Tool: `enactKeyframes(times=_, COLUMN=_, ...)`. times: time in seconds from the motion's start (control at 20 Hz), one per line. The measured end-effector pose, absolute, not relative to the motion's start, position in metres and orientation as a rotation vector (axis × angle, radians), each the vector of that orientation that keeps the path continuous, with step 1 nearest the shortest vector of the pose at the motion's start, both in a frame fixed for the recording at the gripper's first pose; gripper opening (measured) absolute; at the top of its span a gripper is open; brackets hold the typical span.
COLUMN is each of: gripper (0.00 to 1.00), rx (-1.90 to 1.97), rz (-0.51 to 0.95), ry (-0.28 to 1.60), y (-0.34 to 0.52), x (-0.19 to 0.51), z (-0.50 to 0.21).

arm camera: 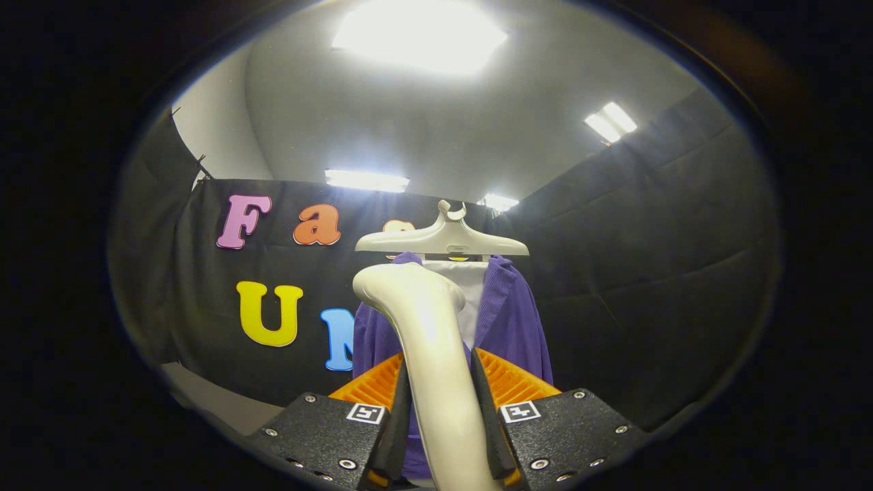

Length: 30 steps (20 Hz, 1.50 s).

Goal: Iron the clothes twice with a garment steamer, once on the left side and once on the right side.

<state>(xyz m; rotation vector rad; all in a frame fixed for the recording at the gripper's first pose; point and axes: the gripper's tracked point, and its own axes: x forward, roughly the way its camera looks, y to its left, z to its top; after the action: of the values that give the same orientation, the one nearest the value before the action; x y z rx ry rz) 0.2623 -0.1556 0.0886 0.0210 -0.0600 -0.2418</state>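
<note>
Gripper (440, 409) closed up tight on the garment steamer (426, 327), one finger pressing each side of the pale handle, so a proper two-sided squeeze. Grabbing low on the handle, well below the steamer's rounded head, which sticks up past the fingertips. Fingers (382, 389) angled in toward the handle like a narrow V, ribbed pads flat against it, no gap on either side. Tilted upward overall, looking along the handle toward its head. Both finger bases sitting level with each other either side of the handle, nothing twisted or lopsided as far as can be seen
</note>
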Motion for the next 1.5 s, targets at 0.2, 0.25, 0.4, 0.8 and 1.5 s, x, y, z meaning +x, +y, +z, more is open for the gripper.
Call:
enactKeyframes(times=0.2, gripper=0.47, rx=0.003, rz=-0.259, ry=-0.044, y=-0.161, x=0.301, z=0.074)
enactKeyframes(times=0.25, gripper=0.47, rx=-0.001, rz=-0.263, ry=-0.042, y=-0.162, x=0.308, z=0.07)
enactKeyframes(times=0.4, gripper=0.47, rx=-0.004, rz=-0.272, ry=-0.018, y=-0.164, x=0.326, z=0.051)
enactKeyframes(times=0.8, gripper=0.47, rx=-0.023, rz=-0.288, ry=0.109, y=-0.162, x=0.344, z=-0.015)
enactKeyframes(times=1.5, gripper=0.48, rx=0.006, rz=-0.281, ry=0.333, y=-0.153, x=0.276, z=-0.135)
